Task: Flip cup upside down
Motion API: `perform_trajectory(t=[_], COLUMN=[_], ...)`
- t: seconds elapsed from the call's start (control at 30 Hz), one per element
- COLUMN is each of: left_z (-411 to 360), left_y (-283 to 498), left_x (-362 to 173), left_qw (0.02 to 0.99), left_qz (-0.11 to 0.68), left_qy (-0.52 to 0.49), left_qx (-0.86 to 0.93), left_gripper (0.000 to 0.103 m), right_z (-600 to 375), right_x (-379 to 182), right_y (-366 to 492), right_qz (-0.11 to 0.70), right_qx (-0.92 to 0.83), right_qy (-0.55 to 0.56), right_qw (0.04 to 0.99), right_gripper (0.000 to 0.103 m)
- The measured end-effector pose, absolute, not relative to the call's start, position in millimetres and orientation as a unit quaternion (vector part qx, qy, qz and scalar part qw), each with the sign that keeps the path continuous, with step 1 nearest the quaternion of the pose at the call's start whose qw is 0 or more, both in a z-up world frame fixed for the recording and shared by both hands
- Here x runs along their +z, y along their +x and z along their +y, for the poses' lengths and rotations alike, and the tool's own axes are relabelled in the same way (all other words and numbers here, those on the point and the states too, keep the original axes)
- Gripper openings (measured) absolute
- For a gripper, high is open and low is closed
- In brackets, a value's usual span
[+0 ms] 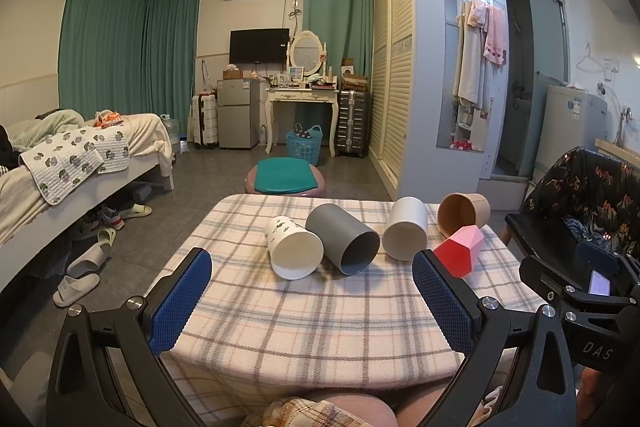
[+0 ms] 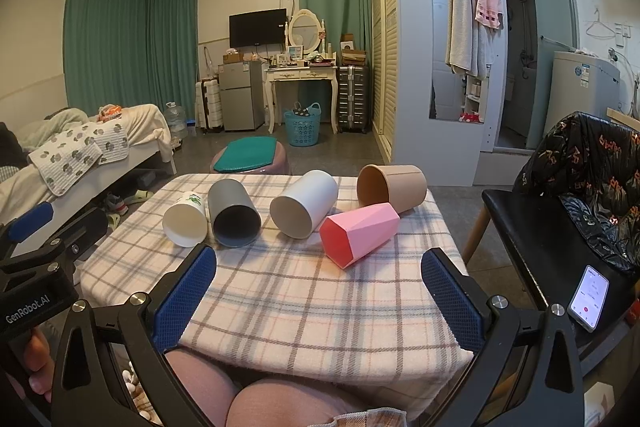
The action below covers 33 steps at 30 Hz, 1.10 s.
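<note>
Several cups lie on their sides on a plaid-covered table [image 1: 280, 327] [image 2: 300, 307], mouths toward me: a white cup with green print [image 1: 294, 247] [image 2: 186, 219], a dark grey cup [image 1: 342, 239] [image 2: 234, 213], a plain white cup [image 1: 406, 227] [image 2: 304, 203], a brown cup [image 1: 464, 213] [image 2: 394, 187], and a pink faceted cup [image 1: 460, 253] [image 2: 360, 231]. My left gripper [image 1: 312, 267] is open and empty, near the table's front. My right gripper [image 2: 320, 269] is open and empty, just short of the pink cup.
A black chair with a patterned jacket [image 2: 580, 187] and a phone [image 2: 589, 297] stands right of the table. A pink stool with a green cushion [image 1: 286, 177] sits beyond the table. A bed [image 1: 60, 163] is at the left. My knees [image 2: 240, 399] are under the front edge.
</note>
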State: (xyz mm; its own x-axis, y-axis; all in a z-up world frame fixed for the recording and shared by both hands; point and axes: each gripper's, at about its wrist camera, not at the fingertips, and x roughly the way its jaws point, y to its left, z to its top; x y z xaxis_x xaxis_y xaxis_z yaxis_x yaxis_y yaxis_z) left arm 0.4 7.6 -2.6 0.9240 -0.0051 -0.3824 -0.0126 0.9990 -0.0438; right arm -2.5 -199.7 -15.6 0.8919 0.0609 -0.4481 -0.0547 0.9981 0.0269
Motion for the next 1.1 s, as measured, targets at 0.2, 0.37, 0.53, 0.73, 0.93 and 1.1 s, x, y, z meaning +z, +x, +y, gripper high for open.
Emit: perform_trajectory(t=[0.2, 0.37, 0.53, 0.73, 0.93, 1.1], left_z=[7.9, 7.2, 7.7, 7.6, 7.8, 7.7], left_y=[0.4, 0.5, 0.8, 0.4, 0.5, 0.4], left_x=[-2.7, -3.1, -3.3, -2.9, -2.9, -3.2], left_qw=[0.981, 0.981, 0.981, 0.981, 0.981, 0.981], left_qz=[0.195, 0.194, 0.195, 0.195, 0.195, 0.194], left_qy=[-0.023, -0.023, -0.023, -0.023, -0.023, -0.023], left_qx=[0.002, 0.002, 0.002, 0.002, 0.002, 0.002], left_gripper=[0.103, 0.103, 0.103, 0.103, 0.103, 0.103], right_z=[-200.1, -199.3, -199.1, -197.3, -197.1, -196.5], right_x=[-14.5, -15.4, -16.6, -15.3, -15.2, -16.2], right_y=[-2.0, -0.3, -0.5, -0.6, -0.6, -0.8], right_qz=[0.231, 0.231, 0.231, 0.233, 0.233, 0.234], right_qx=[0.03, 0.032, 0.031, 0.032, 0.032, 0.033], right_qy=[0.007, 0.008, 0.008, 0.007, 0.008, 0.008], right_qw=[0.973, 0.972, 0.972, 0.972, 0.972, 0.972], right_gripper=[0.103, 0.103, 0.103, 0.103, 0.103, 0.103])
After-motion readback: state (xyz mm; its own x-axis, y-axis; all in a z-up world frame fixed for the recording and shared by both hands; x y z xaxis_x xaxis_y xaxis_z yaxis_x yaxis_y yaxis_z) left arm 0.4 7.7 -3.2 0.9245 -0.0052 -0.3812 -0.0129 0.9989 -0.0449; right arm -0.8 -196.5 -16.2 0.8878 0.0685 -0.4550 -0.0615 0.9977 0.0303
